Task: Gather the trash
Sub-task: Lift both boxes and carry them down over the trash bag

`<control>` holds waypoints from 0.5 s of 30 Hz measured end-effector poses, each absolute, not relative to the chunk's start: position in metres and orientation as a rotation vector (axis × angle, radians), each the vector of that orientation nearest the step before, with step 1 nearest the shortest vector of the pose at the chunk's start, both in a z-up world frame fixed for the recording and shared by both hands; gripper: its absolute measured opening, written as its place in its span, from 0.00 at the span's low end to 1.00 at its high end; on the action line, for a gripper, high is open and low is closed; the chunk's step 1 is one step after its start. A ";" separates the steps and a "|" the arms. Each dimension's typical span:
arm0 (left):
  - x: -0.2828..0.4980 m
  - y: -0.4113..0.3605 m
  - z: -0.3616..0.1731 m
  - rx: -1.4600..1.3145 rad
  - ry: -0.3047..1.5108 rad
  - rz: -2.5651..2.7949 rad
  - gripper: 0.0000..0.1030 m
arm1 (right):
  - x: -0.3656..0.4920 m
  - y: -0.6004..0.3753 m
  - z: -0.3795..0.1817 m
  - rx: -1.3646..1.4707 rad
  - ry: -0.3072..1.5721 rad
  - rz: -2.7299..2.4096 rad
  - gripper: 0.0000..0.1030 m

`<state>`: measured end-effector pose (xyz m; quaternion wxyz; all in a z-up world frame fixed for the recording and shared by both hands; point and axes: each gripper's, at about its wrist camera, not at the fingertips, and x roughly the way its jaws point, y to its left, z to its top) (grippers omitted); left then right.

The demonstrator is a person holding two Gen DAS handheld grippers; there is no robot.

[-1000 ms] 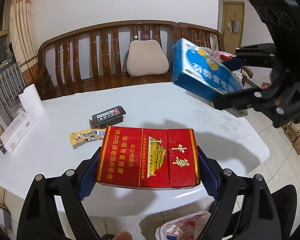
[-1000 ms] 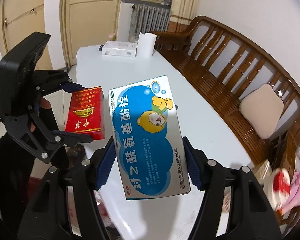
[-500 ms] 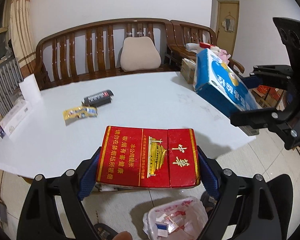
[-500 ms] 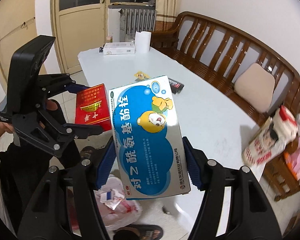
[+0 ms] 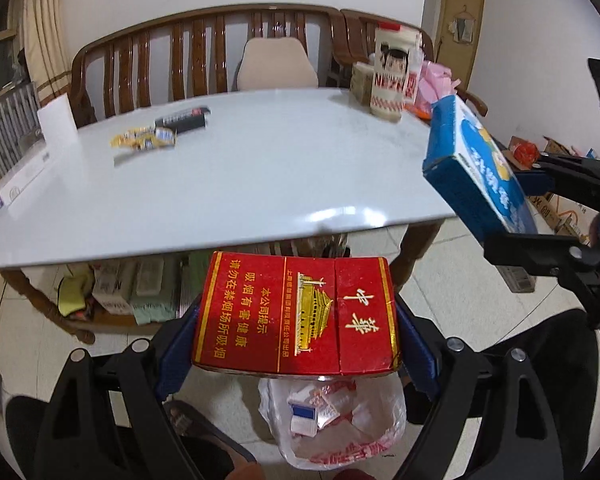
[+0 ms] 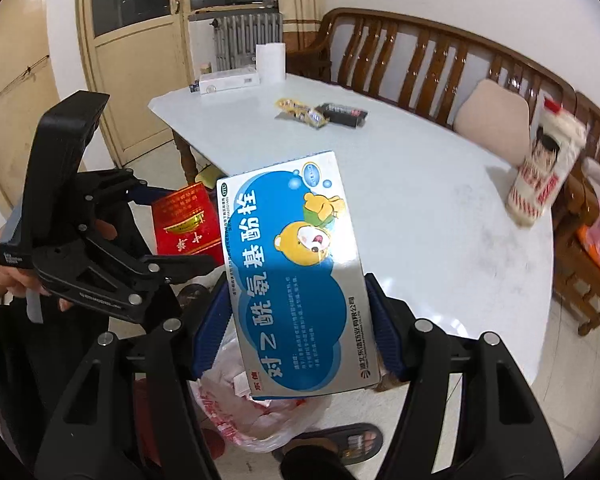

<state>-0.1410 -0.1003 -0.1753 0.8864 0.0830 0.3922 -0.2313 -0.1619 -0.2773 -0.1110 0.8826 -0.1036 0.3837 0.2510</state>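
My left gripper (image 5: 296, 332) is shut on a red cigarette carton (image 5: 296, 312) and holds it off the table's near edge, right above an open plastic trash bag (image 5: 336, 420) on the floor. My right gripper (image 6: 296, 320) is shut on a blue medicine box (image 6: 296, 276), also held above the bag (image 6: 256, 416). The box shows at the right of the left wrist view (image 5: 480, 172); the carton shows in the right wrist view (image 6: 188, 220). A yellow wrapper (image 5: 144, 140) and a black pack (image 5: 184, 118) lie on the white table (image 5: 260, 168).
A tall white-and-red package (image 5: 392, 76) stands at the table's far right corner. A paper roll (image 5: 58, 118) and a white box (image 5: 20, 178) sit at its left end. A wooden bench (image 5: 204, 40) runs behind. Clutter lies under the table. My feet flank the bag.
Both grippers have pulled back off the table and come down over the trash bag on the floor, each still holding its box. The table items have not moved.
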 end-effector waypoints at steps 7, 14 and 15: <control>-0.147 -0.102 -0.221 0.160 0.909 -0.452 0.81 | -0.179 -0.276 -0.140 -0.125 0.816 0.450 0.60; -0.145 -0.108 -0.271 0.140 1.024 -0.458 0.81 | -0.182 -0.273 -0.176 -0.066 0.863 0.380 0.61; -0.145 -0.109 -0.278 0.144 1.037 -0.454 0.81 | -0.181 -0.272 -0.183 -0.053 0.877 0.373 0.61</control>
